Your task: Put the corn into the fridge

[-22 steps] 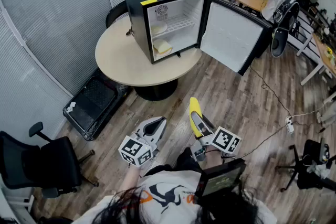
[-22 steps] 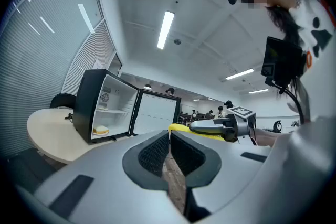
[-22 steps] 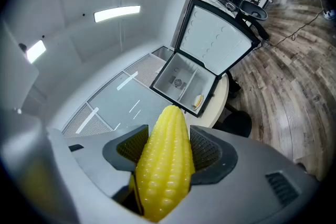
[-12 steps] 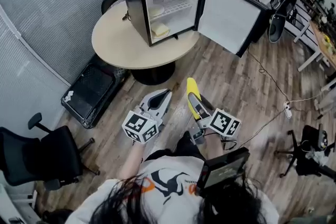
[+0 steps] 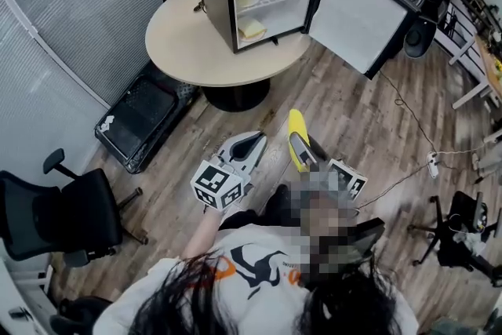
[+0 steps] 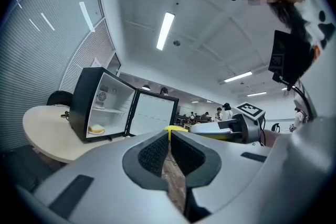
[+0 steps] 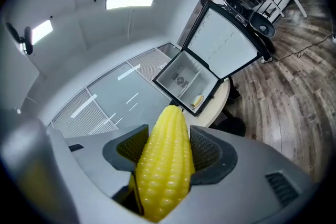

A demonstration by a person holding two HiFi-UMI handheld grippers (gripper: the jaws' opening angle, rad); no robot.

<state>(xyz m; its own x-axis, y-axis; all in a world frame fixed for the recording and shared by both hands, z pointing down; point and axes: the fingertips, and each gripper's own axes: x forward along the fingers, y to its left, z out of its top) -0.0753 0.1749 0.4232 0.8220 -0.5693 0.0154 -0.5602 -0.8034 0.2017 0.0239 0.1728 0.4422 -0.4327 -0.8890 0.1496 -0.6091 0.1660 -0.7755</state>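
Snugly gripped, knobbly tapered corn, ribbed grey right claw

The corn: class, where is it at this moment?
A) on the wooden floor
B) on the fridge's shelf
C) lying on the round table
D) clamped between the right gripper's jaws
D: in the right gripper view the corn sits clamped in the right gripper, short of the open fridge.

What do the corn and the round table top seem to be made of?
The corn looks like moulded plastic or rubber: even, slightly glossy yellow kernels. The round table top looks like matte beige laminate, perhaps over wood: plain, no grain.
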